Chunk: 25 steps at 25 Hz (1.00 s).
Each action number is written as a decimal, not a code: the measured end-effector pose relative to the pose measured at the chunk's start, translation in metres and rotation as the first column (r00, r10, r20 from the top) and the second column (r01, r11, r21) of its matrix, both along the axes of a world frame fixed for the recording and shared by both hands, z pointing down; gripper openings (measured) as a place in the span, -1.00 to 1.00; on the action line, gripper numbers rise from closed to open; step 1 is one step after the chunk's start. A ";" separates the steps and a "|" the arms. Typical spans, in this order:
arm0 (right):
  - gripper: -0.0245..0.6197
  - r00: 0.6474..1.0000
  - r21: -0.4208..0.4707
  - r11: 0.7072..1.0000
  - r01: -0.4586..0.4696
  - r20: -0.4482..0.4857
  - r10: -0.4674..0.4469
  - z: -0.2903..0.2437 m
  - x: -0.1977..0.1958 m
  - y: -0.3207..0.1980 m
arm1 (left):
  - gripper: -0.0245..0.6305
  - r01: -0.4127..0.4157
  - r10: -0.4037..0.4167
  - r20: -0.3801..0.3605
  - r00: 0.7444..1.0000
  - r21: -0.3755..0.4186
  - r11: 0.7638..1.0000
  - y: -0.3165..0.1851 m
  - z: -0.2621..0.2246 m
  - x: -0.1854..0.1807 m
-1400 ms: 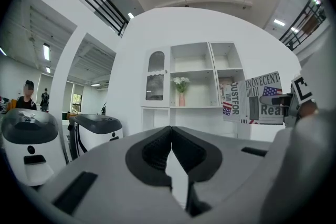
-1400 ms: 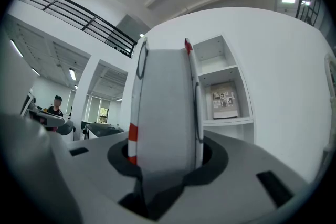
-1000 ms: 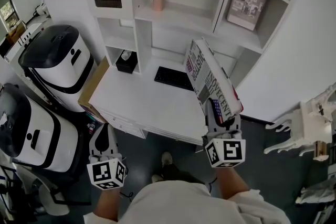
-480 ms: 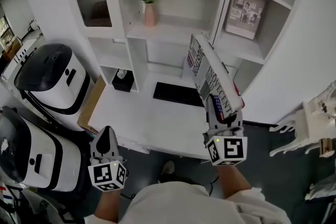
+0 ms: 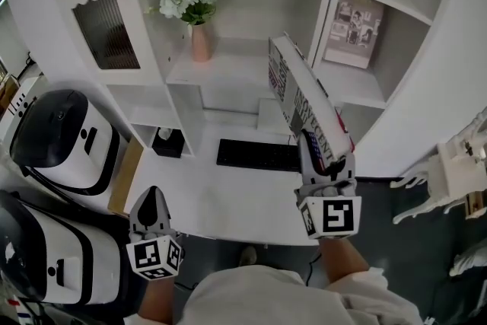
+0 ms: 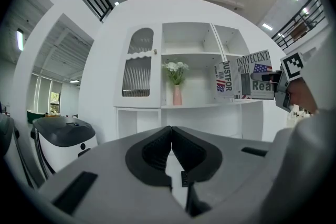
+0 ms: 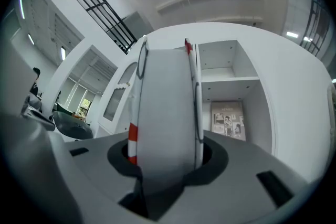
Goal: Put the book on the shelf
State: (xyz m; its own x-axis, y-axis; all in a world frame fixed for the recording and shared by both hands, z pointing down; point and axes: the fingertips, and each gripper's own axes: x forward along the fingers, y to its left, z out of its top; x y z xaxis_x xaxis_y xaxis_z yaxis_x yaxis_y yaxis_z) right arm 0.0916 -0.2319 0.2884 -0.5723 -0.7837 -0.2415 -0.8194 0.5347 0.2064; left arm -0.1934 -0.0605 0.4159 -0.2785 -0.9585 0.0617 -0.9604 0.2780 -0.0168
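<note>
Far left, two white-and-black machines (image 5: 65, 137) stand beside the desk (image 5: 221, 202), and above them is a cabinet door (image 5: 91, 7) with ribbed glass. Down low, the left gripper (image 5: 152, 198) hovers by the desk's near-left corner. Its jaws are pressed together with nothing between them, and its own view shows the dark pads meeting edge to edge.

Moving across, a black tissue box (image 5: 163, 142) sits in a low cubby of the shelf unit (image 5: 228, 68). A pink vase (image 5: 200, 42) of white flowers (image 5: 186, 0) stands on the middle board, and a black keyboard (image 5: 255, 154) lies on the desk below.

Now the main item: the book (image 5: 300, 91)! It's up in the air, tilted, printed cover facing left, clear of the desk and out in front of the open shelves. In the head view its far end lies between the vase and a framed picture (image 5: 354, 30). The right gripper (image 5: 318, 156) has it by the near end, jaws clamped on either side. In the right gripper view, the book's pale edge fills the whole gap between the pads.

Further right, the framed picture leans against the back wall of its own compartment, well apart from the vase.
</note>
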 end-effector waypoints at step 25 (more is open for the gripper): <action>-0.40 0.876 0.272 0.953 -0.136 -0.416 0.244 -0.038 -0.055 -0.040 | -0.91 -0.201 0.201 -0.007 0.980 0.007 0.980 -0.107 0.006 -0.021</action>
State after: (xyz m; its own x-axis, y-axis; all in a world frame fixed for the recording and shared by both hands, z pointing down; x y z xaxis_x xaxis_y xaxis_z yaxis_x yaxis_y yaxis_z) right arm 0.0363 -0.2722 0.2507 -0.5065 -0.8424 -0.1841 -0.6948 0.2723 0.6656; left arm -0.2147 -0.1676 0.4215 -0.0796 -0.9952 0.0572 -0.9968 0.0792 -0.0083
